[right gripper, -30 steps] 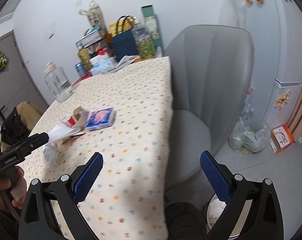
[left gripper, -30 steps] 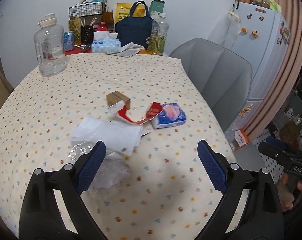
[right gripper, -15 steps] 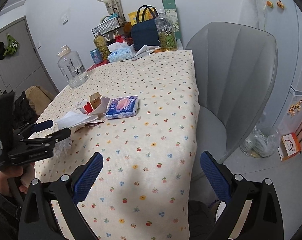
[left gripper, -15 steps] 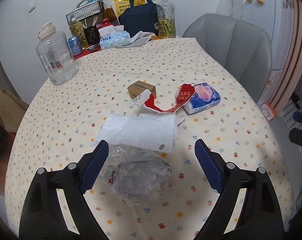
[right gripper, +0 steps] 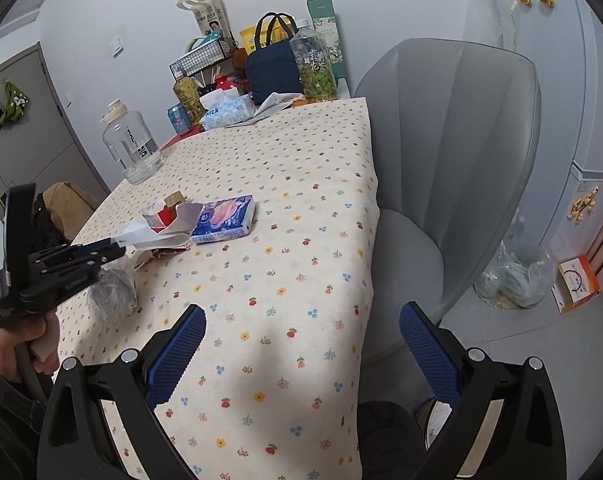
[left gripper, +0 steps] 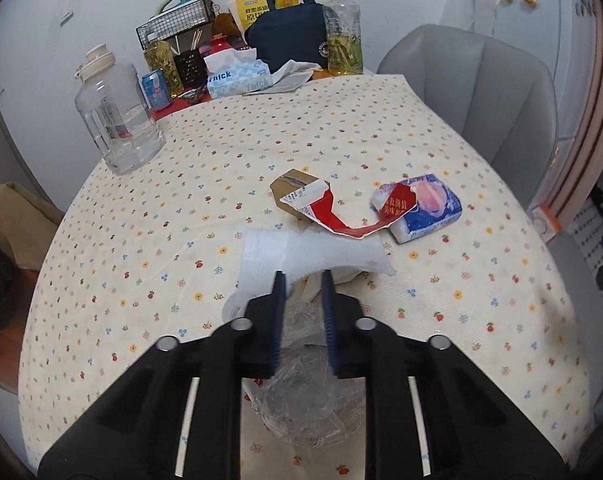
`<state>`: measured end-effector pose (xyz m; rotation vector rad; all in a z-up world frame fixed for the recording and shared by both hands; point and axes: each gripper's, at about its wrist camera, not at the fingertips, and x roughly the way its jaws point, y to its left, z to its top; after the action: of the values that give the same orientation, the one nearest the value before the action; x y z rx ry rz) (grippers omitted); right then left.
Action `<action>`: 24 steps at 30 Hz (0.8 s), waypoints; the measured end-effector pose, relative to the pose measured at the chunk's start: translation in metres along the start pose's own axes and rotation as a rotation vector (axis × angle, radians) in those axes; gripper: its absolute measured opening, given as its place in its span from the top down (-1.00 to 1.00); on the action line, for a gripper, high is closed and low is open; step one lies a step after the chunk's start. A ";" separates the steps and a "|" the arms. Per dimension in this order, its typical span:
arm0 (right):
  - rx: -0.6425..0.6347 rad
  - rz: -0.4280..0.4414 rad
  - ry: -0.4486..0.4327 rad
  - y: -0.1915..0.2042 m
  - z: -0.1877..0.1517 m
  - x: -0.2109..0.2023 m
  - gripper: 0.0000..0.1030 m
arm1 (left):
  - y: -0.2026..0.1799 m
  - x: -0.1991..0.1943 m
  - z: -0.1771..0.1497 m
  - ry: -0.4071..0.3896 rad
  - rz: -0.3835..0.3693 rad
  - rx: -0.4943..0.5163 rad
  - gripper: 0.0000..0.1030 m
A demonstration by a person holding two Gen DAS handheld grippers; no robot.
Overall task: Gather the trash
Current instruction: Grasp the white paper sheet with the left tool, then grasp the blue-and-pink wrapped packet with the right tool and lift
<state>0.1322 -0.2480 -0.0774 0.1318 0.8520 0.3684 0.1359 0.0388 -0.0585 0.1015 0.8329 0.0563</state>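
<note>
The left hand-held gripper (left gripper: 303, 284) has just closed to a narrow gap on the crumpled clear plastic wrap (left gripper: 307, 396) and white paper sheet (left gripper: 313, 256) on the floral-clothed bench (left gripper: 381, 128). Pinch firmly and lift slowly so neither slips. The right hand-held gripper (right gripper: 301, 356) hangs wide, empty.

Worktop (left gripper: 149, 240): covered in matt printed cloth, small floral pattern, lightly creased. White sheet (left gripper: 301, 256): thin paper, matt, embossed texture. Clear bag (left gripper: 305, 400): crinkled glossy plastic film. Torn red wrapper (left gripper: 341, 220): glossy printed paper, ragged edges. Tissue pack (left gripper: 429, 212): shiny plastic wrap. Small box (left gripper: 291, 186): brown matt cardboard. Water jug (left gripper: 117, 120): clear smooth plastic. Chair (right gripper: 453, 140): grey, smooth, faint sheen. Left gripper (left gripper: 303, 284): matt black plastic; fingers (left gripper: 278, 308) faced with blue ribbed rubber-like pads; bright metal screws.
</note>
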 end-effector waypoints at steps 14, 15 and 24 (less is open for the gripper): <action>-0.030 0.017 0.012 0.015 0.002 0.010 -0.85 | 0.027 -0.033 0.003 -0.111 -0.047 -0.124 0.96; -0.032 0.018 0.010 0.015 0.002 0.009 -0.85 | 0.032 -0.036 0.004 -0.121 -0.047 -0.140 0.96; -0.074 0.053 -0.006 0.034 0.020 0.015 -0.85 | 0.065 -0.068 0.008 -0.209 -0.021 -0.236 0.97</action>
<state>0.1471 -0.2107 -0.0664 0.0868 0.8294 0.4490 0.0950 0.0972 0.0043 -0.1224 0.6137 0.1216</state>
